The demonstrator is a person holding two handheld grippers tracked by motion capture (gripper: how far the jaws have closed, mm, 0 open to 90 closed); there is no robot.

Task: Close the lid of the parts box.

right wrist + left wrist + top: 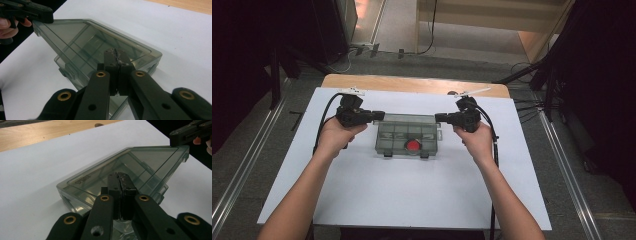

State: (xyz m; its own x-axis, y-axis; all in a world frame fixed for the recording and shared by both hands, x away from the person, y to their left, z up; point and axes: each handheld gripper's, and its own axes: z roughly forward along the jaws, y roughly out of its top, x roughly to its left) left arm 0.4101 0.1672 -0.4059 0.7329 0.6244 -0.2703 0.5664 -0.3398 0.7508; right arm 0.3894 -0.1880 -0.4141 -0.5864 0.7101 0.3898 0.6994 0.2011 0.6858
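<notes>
Compartment box [407,137], smoky clear lid down, red item [413,145] inside, centred on desk [362,200]; left tongs [379,115] and right tongs [440,118] both pinched closed, empty, flanking rear corners, probably to steady or open it.

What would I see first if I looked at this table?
First the clear smoky plastic box in the middle of the white table, with a bright red round thing inside near its front. Next, the two black grippers: the left gripper at the box's left end and the right gripper at its right end, both with jaws shut. In the gripper views the box's lid looks tilted up.
</notes>
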